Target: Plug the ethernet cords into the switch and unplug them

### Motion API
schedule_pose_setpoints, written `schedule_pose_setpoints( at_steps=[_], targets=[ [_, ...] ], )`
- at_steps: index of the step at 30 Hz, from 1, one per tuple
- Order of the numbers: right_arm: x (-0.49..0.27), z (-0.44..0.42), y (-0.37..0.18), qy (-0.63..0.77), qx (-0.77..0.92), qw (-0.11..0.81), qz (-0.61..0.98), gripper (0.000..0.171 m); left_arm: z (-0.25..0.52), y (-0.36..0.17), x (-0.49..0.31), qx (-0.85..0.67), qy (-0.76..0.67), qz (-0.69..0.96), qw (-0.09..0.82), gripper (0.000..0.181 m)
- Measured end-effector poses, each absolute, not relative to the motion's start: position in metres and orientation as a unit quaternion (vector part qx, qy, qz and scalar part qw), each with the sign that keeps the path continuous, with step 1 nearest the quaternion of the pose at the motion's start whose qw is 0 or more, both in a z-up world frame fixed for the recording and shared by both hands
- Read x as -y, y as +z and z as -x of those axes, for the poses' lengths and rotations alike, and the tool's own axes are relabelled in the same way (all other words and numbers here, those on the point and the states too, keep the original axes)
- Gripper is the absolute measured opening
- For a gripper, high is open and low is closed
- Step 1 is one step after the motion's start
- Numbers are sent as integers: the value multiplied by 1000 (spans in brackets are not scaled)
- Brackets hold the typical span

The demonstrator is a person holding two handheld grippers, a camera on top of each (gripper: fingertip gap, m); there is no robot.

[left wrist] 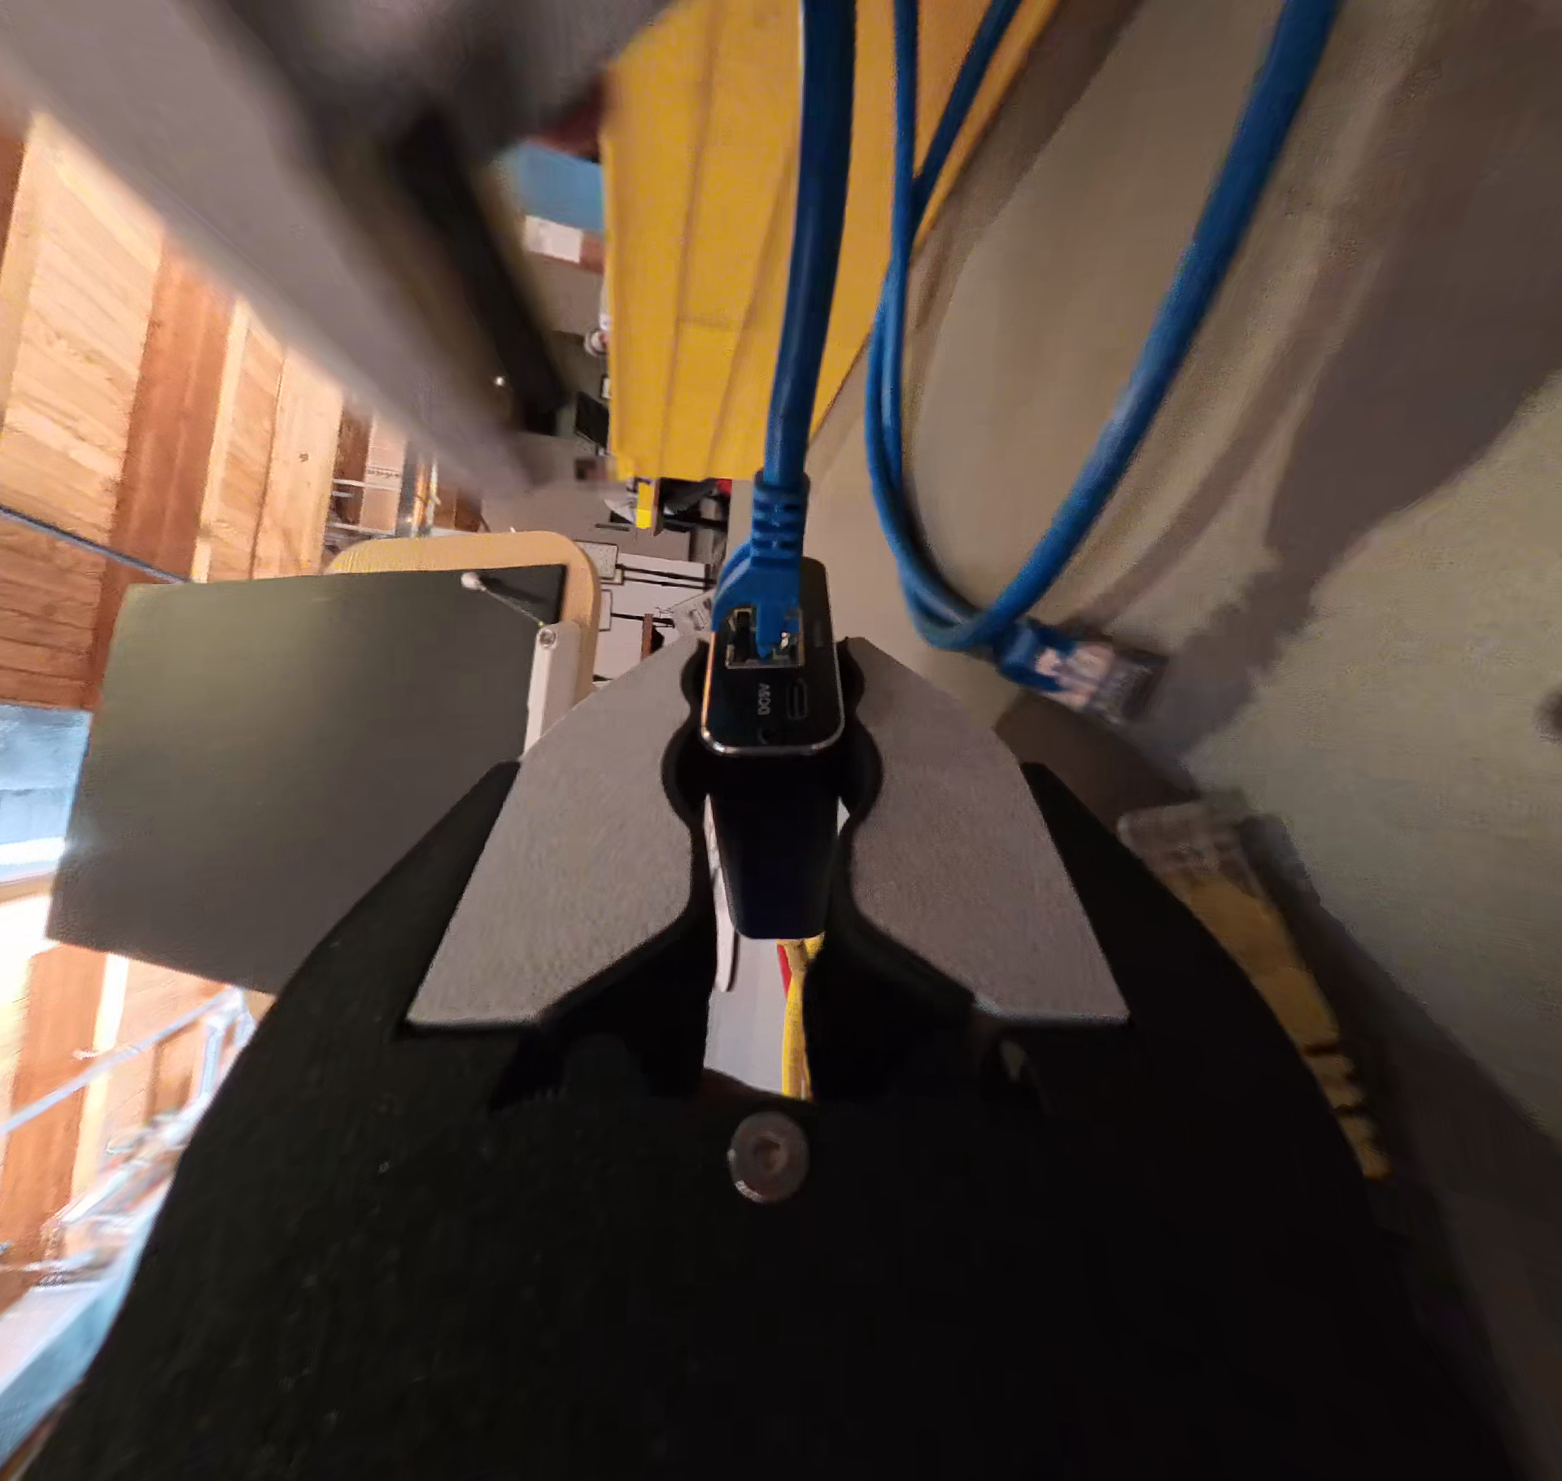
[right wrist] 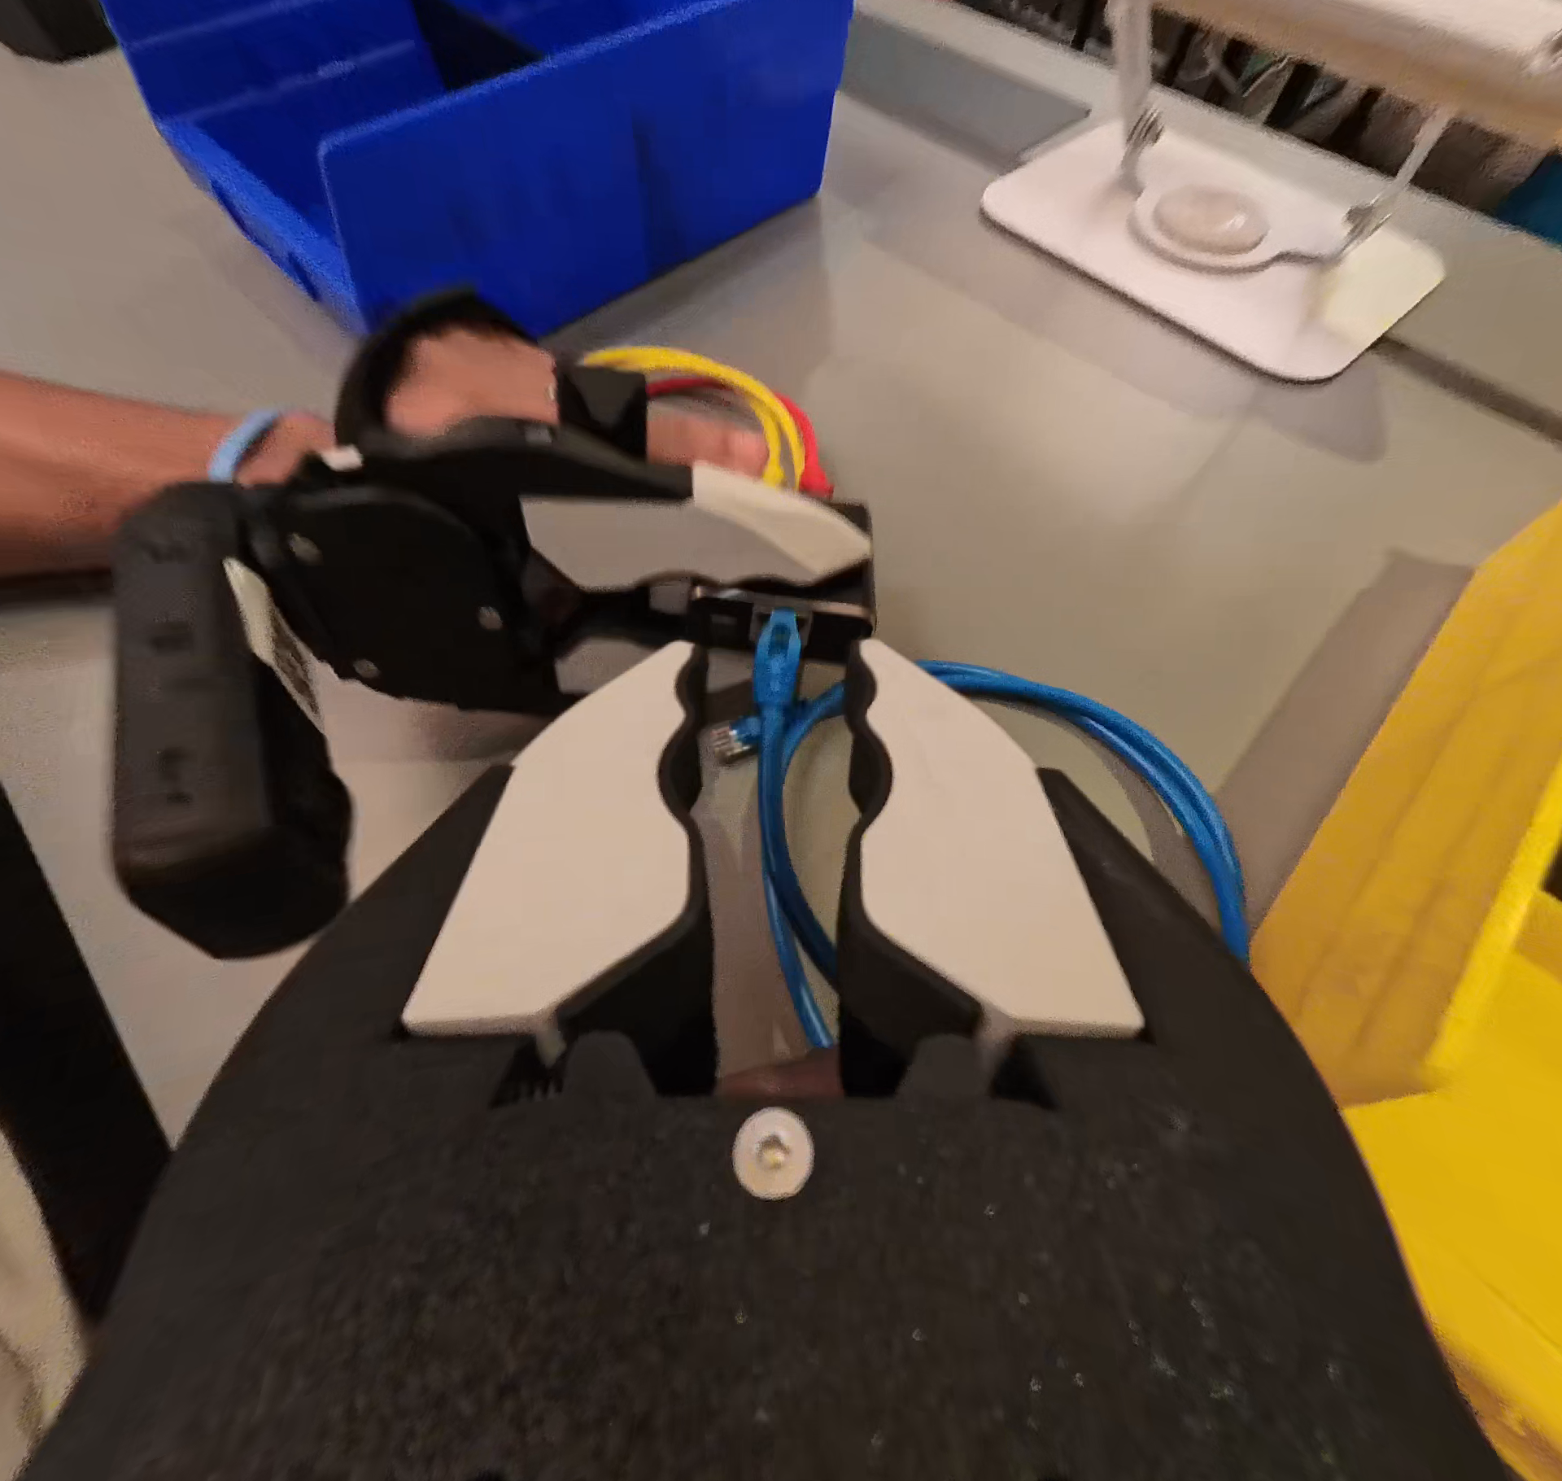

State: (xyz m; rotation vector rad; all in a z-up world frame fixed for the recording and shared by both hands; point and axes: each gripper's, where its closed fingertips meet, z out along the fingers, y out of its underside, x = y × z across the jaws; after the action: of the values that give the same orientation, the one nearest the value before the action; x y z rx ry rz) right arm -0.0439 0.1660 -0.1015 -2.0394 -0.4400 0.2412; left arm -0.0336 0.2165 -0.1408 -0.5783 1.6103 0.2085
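My left gripper (left wrist: pixel 773 663) is shut on a small black switch (left wrist: pixel 773 713) and holds it above the table. A blue ethernet cord's plug (left wrist: pixel 761 586) sits in one port of the switch. Yellow cords (left wrist: pixel 799 1009) leave its far side. The cord's other blue plug (left wrist: pixel 1069 667) lies loose on the table. In the right wrist view my right gripper (right wrist: pixel 771 671) is open, with its fingers on either side of the plugged blue connector (right wrist: pixel 779 646) and cord, without pinching them. The left gripper (right wrist: pixel 845 595), the switch (right wrist: pixel 727 619), and yellow (right wrist: pixel 761 392) and red cords (right wrist: pixel 803 434) show there too.
A blue divided bin (right wrist: pixel 549 155) stands behind the left gripper. A yellow bin (right wrist: pixel 1437 849) stands close on the right. A white stand base (right wrist: pixel 1209 257) is at the back right of the grey table (right wrist: pixel 1056 468). A person's hand (right wrist: pixel 473 384) holds the left gripper.
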Motion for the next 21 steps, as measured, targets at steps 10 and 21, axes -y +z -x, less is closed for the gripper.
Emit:
schedule_pose_setpoints(
  at_steps=[10, 21],
  targets=[
    [-180, 52, -133, -224, 428, 453, 749, 25, 38, -143, -209, -722, 46, 268, 637, 26],
    [-188, 53, -141, -309, 484, 451, 684, 17, 38, -152, -209, -738, 51, 262, 620, 26]
  ],
)
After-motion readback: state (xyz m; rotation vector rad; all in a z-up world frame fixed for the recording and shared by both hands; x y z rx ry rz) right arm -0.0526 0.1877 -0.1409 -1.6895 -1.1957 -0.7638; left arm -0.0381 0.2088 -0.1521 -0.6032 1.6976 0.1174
